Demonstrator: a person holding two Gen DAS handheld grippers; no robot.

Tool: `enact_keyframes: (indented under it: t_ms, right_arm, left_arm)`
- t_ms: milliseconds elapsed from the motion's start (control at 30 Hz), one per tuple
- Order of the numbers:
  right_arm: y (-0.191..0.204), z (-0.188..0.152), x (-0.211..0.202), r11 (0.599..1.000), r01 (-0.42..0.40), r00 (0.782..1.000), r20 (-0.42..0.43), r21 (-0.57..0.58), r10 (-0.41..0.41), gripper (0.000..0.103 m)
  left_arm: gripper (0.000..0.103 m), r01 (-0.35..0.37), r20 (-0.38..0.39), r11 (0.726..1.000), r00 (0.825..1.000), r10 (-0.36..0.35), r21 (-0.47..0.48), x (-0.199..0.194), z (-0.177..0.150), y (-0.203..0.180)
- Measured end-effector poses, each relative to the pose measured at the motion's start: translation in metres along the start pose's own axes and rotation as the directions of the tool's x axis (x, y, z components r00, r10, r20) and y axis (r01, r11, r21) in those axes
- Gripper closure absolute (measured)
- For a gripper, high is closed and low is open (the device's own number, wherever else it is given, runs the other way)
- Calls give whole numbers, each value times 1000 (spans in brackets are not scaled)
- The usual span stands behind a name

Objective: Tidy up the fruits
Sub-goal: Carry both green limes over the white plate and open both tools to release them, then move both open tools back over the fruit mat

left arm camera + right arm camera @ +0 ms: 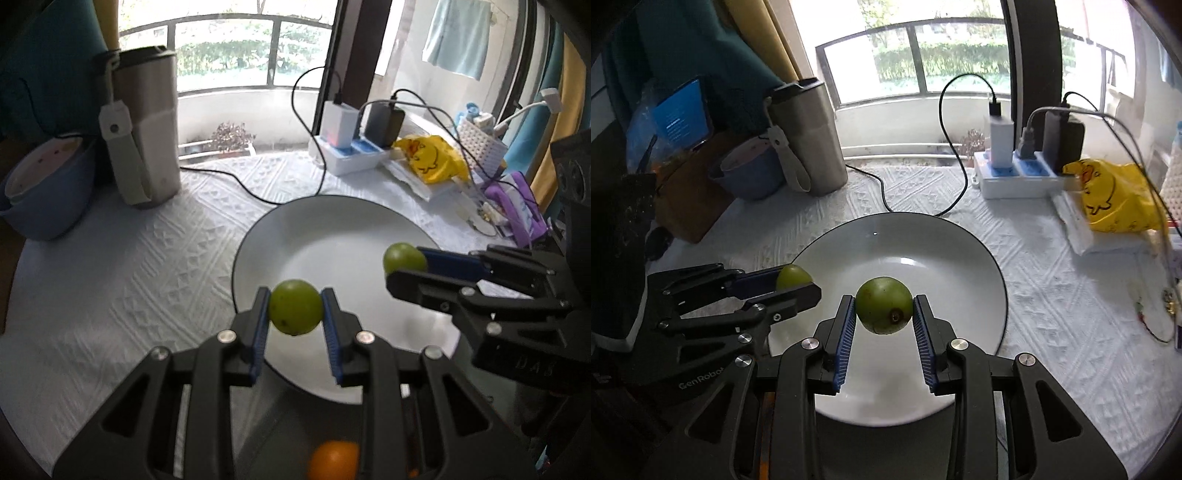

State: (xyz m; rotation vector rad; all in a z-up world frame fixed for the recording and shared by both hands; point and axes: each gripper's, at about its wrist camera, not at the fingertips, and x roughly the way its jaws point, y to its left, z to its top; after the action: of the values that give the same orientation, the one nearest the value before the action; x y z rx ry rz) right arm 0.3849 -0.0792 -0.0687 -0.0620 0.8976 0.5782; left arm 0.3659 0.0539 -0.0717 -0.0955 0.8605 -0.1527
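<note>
Above the white plate (960, 258) on the bench, the left claw (294, 314) clamps one green fruit (294, 312) and the right claw (884, 308) clamps another green fruit (884, 305); both are held over the dish, presumably for release there.

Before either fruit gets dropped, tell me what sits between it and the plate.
Nothing visible. The left gripper and right gripper each hold a green fruit over the bare white plate.
</note>
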Motion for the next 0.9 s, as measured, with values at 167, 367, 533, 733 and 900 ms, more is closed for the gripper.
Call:
enact_keyframes:
  t_ms: [167, 367, 533, 733, 900]
  right_arm:
    - [-4, 6, 16, 1000, 1, 1000, -30, 9, -1, 69]
    - [0, 11, 19, 1000, 6, 1000, -21, -8, -6, 69]
    - [2, 14, 15, 1000, 26, 1000, -6, -11, -26, 64]
    - [9, 11, -5, 999, 44, 999, 26, -27, -44, 64]
    - [18, 3, -23, 998, 57, 998, 41, -37, -55, 64]
  left_arm:
    - [74, 6, -9, 1000, 1000, -6, -25, 9, 5, 8]
    - [73, 19, -22, 999, 1000, -20, -36, 14, 6, 10]
    - [67, 24, -6, 998, 1000, -24, -55, 7, 6, 14]
    - [59, 22, 35, 998, 999, -20, -55, -15, 6, 10]
    - [59, 21, 75, 999, 997, -18, -42, -38, 1, 3]
